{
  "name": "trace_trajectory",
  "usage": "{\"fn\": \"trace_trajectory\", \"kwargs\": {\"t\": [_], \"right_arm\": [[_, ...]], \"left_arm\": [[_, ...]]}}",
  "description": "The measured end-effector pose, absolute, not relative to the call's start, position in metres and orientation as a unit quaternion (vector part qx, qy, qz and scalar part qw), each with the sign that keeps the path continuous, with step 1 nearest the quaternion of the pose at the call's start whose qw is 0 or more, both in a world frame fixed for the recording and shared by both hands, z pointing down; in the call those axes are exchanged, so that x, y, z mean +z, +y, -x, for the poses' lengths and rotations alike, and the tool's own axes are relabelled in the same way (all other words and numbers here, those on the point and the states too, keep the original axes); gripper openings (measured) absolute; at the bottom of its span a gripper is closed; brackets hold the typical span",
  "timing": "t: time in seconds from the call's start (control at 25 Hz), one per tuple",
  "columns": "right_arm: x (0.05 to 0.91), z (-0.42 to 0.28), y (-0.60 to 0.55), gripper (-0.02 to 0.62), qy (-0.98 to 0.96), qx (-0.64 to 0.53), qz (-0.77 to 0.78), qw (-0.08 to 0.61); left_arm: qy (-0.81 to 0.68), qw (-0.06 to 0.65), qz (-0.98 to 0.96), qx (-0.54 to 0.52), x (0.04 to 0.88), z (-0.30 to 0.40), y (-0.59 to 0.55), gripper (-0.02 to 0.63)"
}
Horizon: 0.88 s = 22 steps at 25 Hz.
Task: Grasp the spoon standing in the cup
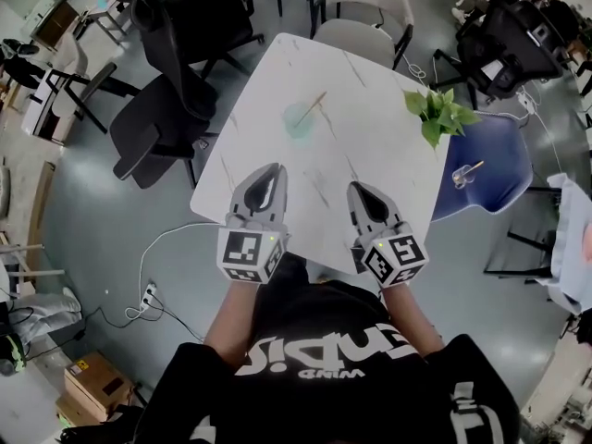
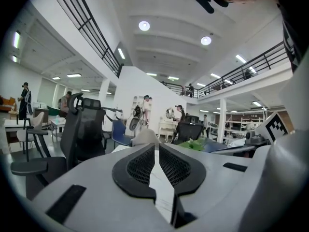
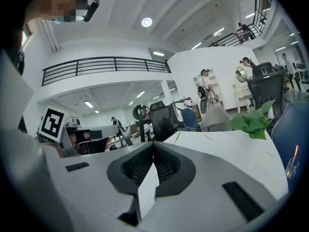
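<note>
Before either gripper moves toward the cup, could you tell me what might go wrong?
The left gripper and right gripper are both shut; reaching in that way could knock the leaning spoon rather than grip it. The cup looks light and may tip if bumped. A similar glass on the blue chair could be mistaken for the target.

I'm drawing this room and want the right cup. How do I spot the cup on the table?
Find the big white square table with thin marble veins. Toward its far left side stands a pale green see-through cup with a thin light-brown spoon leaning out. Unlike the clear glass on the blue chair, it is tinted and sits on the tabletop.
</note>
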State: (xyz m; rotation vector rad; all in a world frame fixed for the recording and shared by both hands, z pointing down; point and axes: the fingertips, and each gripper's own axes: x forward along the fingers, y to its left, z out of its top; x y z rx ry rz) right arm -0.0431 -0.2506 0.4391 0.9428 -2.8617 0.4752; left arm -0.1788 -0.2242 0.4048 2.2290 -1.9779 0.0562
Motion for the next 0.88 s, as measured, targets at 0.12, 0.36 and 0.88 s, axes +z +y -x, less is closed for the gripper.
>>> {"fn": "trace_trajectory", "kwargs": {"t": [0.12, 0.36, 0.88], "right_arm": [[0.440, 0.046, -0.254, 0.012, -0.936, 0.157, -0.310, 0.048], [0.437, 0.048, -0.258, 0.012, -0.933, 0.159, -0.320, 0.048], [0.431, 0.048, -0.269, 0.012, -0.923, 0.165, -0.346, 0.039]], "left_arm": [[-0.657, 0.082, -0.749, 0.022, 0.407, 0.179, -0.230, 0.109], [-0.645, 0.085, -0.758, 0.042, 0.414, 0.180, -0.241, 0.258], [-0.602, 0.081, -0.788, 0.100, 0.431, 0.182, -0.293, 0.247]]}}
